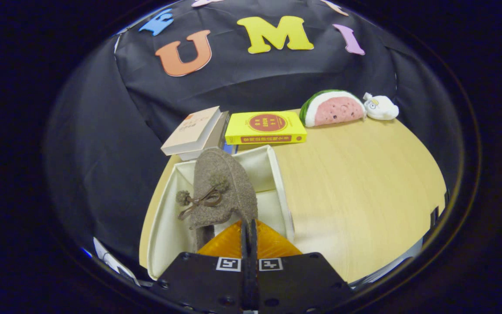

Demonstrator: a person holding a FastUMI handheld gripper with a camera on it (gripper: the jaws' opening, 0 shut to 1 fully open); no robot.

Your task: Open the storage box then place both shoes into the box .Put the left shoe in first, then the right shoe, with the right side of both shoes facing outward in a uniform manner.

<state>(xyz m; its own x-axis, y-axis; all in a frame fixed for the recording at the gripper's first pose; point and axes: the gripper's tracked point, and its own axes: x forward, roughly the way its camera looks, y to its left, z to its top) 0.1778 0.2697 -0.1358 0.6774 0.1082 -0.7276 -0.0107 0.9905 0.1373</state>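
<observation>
A fuzzy grey-brown shoe [222, 187] with a brown lace and pompoms hangs toe-up just ahead of my fingers, over the open cream storage box [282, 192]. My gripper [249, 226] is shut on the shoe's heel edge, the two fingers pressed together on it. The box lies on the wooden table with its opening facing up, and its pale inside walls show on both sides of the shoe. What lies on the box floor under the shoe is hidden.
Two books, a beige one [194, 131] and a yellow one [266, 127], lie beyond the box. A watermelon plush [332, 108] and a small white plush [380, 107] sit at the table's far edge. Bare wooden table [364, 183] spreads to the right of the box.
</observation>
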